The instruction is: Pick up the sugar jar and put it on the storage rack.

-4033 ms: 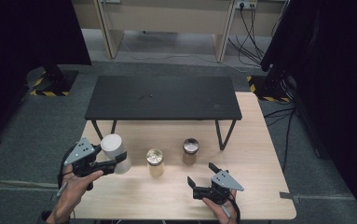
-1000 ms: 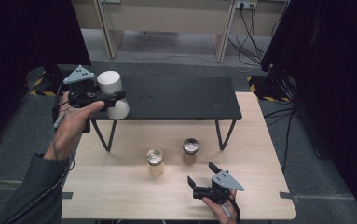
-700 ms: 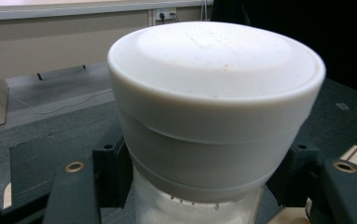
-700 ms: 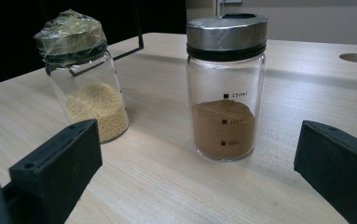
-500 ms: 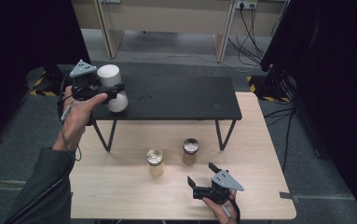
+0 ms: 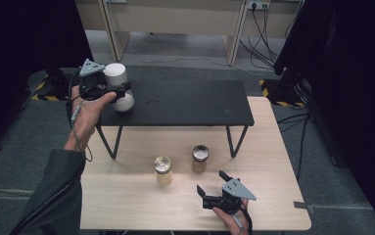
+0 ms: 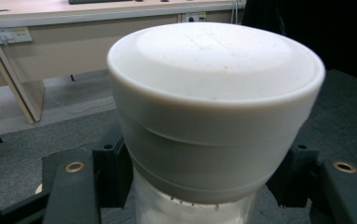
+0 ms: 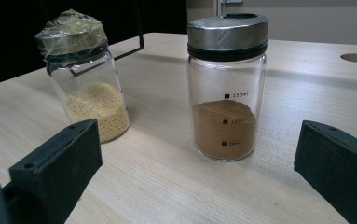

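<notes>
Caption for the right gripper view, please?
Open right tongs face two jars on the table: brown powder ahead, yellow grains to its left.

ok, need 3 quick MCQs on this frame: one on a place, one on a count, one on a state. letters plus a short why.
1. Where is the white-lidded jar?
A. on the wooden table
B. held at the left end of the black shelf
C. on the floor

2. How many jars stand on the wooden table?
A. one
B. two
C. four

3. How is the right tool?
A. open, holding nothing
B. shut on a jar
C. shut on a lid

Key:
1 B, the left tool grips it there.
2 B, the yellow-grain jar and the brown-powder jar.
3 A, its jaws stand wide apart in the right gripper view.
</notes>
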Demonstrator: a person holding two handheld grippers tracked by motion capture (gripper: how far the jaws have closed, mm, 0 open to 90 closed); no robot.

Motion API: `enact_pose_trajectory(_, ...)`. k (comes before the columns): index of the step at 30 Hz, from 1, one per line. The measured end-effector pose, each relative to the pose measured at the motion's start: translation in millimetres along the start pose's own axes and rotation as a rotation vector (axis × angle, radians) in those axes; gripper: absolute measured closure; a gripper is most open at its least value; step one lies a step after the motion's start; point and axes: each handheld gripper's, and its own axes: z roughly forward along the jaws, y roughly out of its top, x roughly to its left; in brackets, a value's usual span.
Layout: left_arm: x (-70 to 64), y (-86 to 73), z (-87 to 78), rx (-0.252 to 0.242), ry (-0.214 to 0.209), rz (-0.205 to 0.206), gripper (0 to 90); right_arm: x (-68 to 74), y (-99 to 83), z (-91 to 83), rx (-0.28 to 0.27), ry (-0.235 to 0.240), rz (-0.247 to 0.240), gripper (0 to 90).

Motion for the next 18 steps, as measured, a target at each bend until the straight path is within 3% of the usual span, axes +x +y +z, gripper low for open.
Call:
enact_pose_trajectory(6,1.2,-1.5,5.0,-0.002,0.019,0.008,35.1,0.0,0.0,0.1,0.000,0.000,0.001,0.9)
enact_pose_trajectory(18,-2.9,-2.9,14.8,-0.009,0.014,0.017,35.2,0.3,0.0,0.1,0.000,0.001,-0.002,0.9)
